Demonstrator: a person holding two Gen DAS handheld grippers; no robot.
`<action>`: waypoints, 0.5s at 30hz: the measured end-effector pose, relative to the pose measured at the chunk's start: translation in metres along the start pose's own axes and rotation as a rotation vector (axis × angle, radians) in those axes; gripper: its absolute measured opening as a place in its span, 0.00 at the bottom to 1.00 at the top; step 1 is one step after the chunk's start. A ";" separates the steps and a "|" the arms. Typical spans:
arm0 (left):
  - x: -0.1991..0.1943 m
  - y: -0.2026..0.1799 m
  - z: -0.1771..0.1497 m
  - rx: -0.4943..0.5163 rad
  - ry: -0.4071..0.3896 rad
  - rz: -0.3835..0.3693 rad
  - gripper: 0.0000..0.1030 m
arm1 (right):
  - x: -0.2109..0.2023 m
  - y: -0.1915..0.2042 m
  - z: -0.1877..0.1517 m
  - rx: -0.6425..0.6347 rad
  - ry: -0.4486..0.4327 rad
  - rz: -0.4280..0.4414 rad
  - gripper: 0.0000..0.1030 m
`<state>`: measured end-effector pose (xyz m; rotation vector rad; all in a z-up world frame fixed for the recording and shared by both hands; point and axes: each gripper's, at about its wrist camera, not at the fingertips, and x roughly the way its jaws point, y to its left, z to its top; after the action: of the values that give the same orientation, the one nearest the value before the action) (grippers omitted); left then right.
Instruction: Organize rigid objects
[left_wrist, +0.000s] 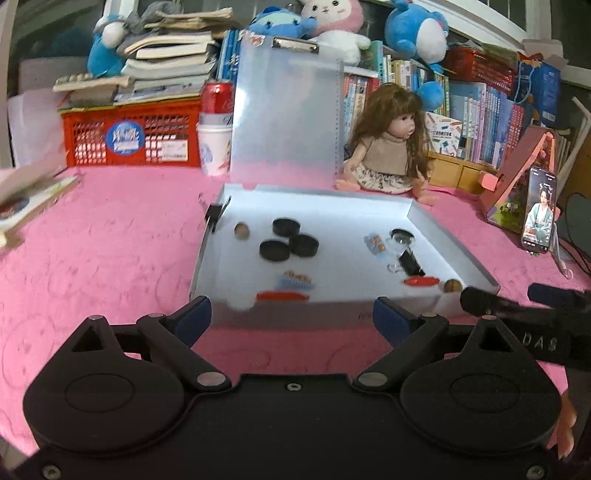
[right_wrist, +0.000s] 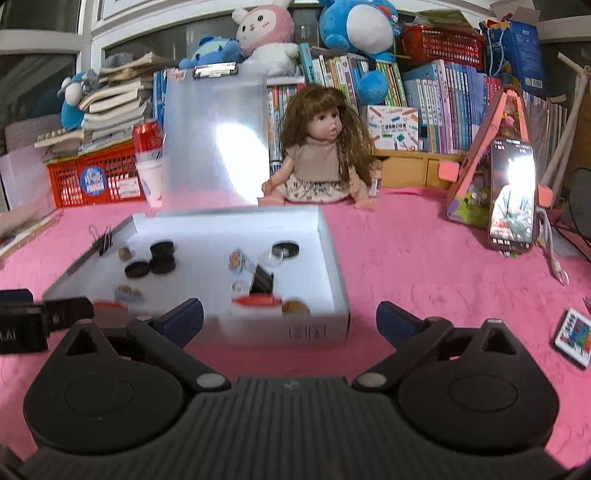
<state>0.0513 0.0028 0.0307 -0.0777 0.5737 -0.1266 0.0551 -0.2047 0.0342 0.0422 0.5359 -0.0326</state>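
Observation:
A shallow white box (left_wrist: 448, 243) (right_wrist: 334, 266) sits on the pink cloth and holds small rigid objects. Inside are three black round lids (left_wrist: 288, 240) (right_wrist: 151, 258), a wooden ball (left_wrist: 242, 232), a red clip (left_wrist: 282, 296) (right_wrist: 258, 301), another red clip (left_wrist: 421, 281), a second wooden ball (left_wrist: 452, 285) (right_wrist: 295, 307), a black block (left_wrist: 410, 263) (right_wrist: 262, 280) and a small glass jar (left_wrist: 400, 238). My left gripper (left_wrist: 291, 319) is open and empty, just before the box's near wall. My right gripper (right_wrist: 290, 321) is open and empty at the box's near right corner.
A translucent clipboard (left_wrist: 286, 110) (right_wrist: 214, 136) stands behind the box. A doll (left_wrist: 389, 147) (right_wrist: 317, 151), a red basket (left_wrist: 129, 134), a cup with a red can (left_wrist: 216, 144), a phone (left_wrist: 539, 210) (right_wrist: 511, 192), books and plush toys line the back. A small colourful card (right_wrist: 574, 336) lies at the right.

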 end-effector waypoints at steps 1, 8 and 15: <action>-0.001 0.001 -0.004 0.000 0.004 0.004 0.91 | -0.001 0.001 -0.004 -0.004 0.006 -0.002 1.00; -0.002 0.002 -0.024 0.022 0.030 0.060 0.91 | -0.005 0.008 -0.026 -0.035 0.062 -0.006 1.00; 0.003 0.006 -0.033 -0.001 0.063 0.079 0.92 | -0.008 0.014 -0.041 -0.044 0.090 -0.015 1.00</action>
<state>0.0363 0.0067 0.0009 -0.0524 0.6384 -0.0524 0.0284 -0.1883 0.0036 -0.0039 0.6263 -0.0337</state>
